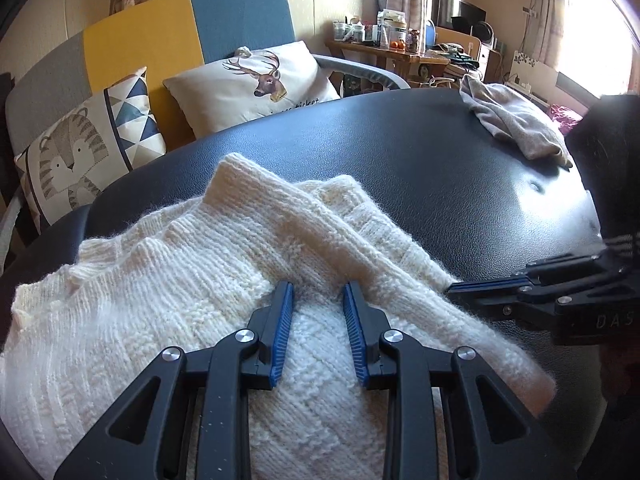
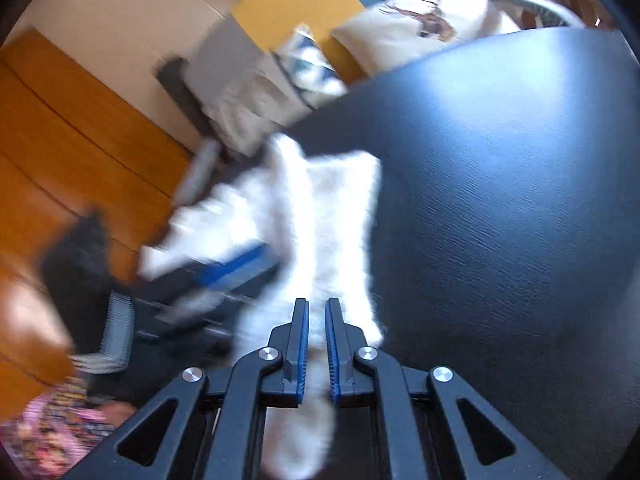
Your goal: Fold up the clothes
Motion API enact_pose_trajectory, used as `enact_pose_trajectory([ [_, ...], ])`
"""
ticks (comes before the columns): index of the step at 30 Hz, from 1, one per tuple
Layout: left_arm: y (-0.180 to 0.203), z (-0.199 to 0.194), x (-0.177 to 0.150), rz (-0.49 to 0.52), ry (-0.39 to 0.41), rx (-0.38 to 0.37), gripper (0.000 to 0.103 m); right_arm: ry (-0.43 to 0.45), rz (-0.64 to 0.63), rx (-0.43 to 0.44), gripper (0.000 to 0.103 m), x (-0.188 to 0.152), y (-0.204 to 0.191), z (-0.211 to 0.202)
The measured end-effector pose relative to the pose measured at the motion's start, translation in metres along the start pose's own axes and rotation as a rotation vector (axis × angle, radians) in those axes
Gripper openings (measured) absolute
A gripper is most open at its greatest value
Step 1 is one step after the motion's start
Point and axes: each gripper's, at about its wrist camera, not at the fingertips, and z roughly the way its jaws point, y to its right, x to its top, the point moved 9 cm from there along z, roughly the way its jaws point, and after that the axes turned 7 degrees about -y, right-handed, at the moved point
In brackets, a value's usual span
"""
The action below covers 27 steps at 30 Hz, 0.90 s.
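White sweater (image 1: 192,280) lies on the black bench (image 1: 440,160), sleeve running diagonally toward the right. Right gripper (image 2: 317,344) fingers are clenched on the sleeve end, nearer it; left gripper (image 1: 318,320) fingers are parted, pressing the body, gripping nothing.

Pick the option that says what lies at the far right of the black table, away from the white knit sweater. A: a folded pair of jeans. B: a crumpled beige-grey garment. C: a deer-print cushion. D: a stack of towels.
B: in the left wrist view a crumpled beige-grey garment lies on the black table at its far right edge, apart from the white knit sweater; the deer-print cushion rests on the sofa behind.
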Motion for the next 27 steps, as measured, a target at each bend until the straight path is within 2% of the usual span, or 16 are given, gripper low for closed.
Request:
enact_pose_trajectory([
  [6, -0.001, -0.001, 0.000, 0.000, 0.007, 0.003, 0.029, 0.032, 0.073, 0.080, 0.000, -0.003, 0.016, -0.004],
  [7, -0.001, -0.001, 0.000, 0.000, 0.009, 0.003, 0.029, 0.028, 0.075, 0.085, 0.003, -0.001, 0.015, -0.005],
  [10, -0.001, -0.001, 0.000, -0.004, 0.011, 0.000, 0.029, 0.117, 0.028, 0.089, 0.009, 0.020, 0.005, -0.022],
  [12, -0.001, -0.001, 0.000, -0.006, 0.013, -0.001, 0.029, 0.153, 0.004, 0.054, 0.009, 0.037, 0.005, -0.022],
  [16, -0.001, -0.001, 0.000, -0.012, 0.015, -0.007, 0.029, 0.116, -0.017, -0.011, 0.009, 0.059, 0.014, 0.010],
  [20, -0.002, 0.000, 0.000, -0.018, 0.017, -0.014, 0.029, 0.074, -0.069, -0.129, 0.009, 0.057, 0.026, 0.020],
  [25, -0.003, -0.001, -0.001, -0.013, 0.017, -0.008, 0.029, 0.089, -0.127, -0.234, 0.005, 0.061, 0.030, 0.041],
  [27, -0.003, -0.001, -0.001, -0.013, 0.018, -0.006, 0.029, 0.102, -0.122, -0.231, 0.003, 0.061, 0.033, 0.042],
])
